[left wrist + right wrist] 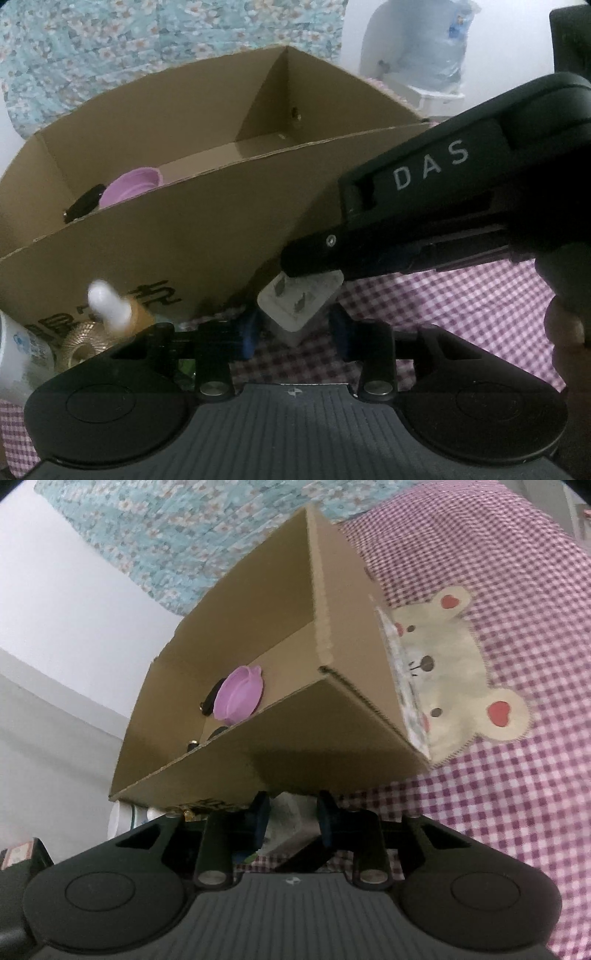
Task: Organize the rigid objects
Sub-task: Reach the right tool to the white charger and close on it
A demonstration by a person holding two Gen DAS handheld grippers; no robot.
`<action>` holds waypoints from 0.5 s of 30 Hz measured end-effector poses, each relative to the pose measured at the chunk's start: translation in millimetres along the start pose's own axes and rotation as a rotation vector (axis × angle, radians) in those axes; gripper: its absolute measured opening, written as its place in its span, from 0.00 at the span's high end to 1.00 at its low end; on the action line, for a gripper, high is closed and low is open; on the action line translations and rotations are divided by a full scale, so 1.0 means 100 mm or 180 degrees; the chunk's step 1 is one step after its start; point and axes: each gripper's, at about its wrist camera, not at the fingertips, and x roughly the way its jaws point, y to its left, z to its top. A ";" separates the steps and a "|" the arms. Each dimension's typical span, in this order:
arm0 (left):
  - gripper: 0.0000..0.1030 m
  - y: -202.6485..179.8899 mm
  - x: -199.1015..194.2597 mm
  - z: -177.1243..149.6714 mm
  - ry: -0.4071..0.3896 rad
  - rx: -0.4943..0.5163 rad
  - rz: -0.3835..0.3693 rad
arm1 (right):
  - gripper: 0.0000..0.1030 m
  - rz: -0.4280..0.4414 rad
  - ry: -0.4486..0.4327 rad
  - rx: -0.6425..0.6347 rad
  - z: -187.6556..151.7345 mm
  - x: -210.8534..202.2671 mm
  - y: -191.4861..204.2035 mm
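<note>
Item: white plug adapter (297, 302), prongs up, lying on a purple checked cloth (461, 310) just in front of a cardboard box (184, 229).

Left claw (293, 334) — jaws partly closed around the adapter, one blue finger (246, 338) touching its left side; whether the other finger presses on the right side cannot be told, as a sliver of cloth seems to show there.

Right claw (293, 810) — jaws narrowed on either side of the same adapter (291, 812); in the left wrist view its black body reaches in from the right and its tip sits on top of the adapter. Whether its pads truly press the sides cannot be told.

Beyond both claws: the box, open-topped, holding a purple lid (240, 696) and small dark pieces (208, 703) beside it that are too small to identify.

Left of the left claw: a bottle with a white nozzle and gold collar (107, 306), blurred, and a white container (18, 354) at the picture's edge.

Right of the right claw: a bear patch (454, 672) sewn on the cloth, partly under the box corner.

Far behind: a large water jug (424, 44) and flowered fabric (110, 48).
</note>
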 end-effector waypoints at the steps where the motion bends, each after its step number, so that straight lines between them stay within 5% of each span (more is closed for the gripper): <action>1: 0.63 -0.01 -0.01 0.00 0.0002 -0.0008 -0.0031 | 0.71 -0.0003 -0.0010 0.0024 -0.01 -0.01 0.01; 15: 0.61 -0.03 0.02 -0.01 0.0100 0.0067 -0.0196 | 0.71 -0.0086 -0.0052 0.0258 -0.12 -0.15 -0.18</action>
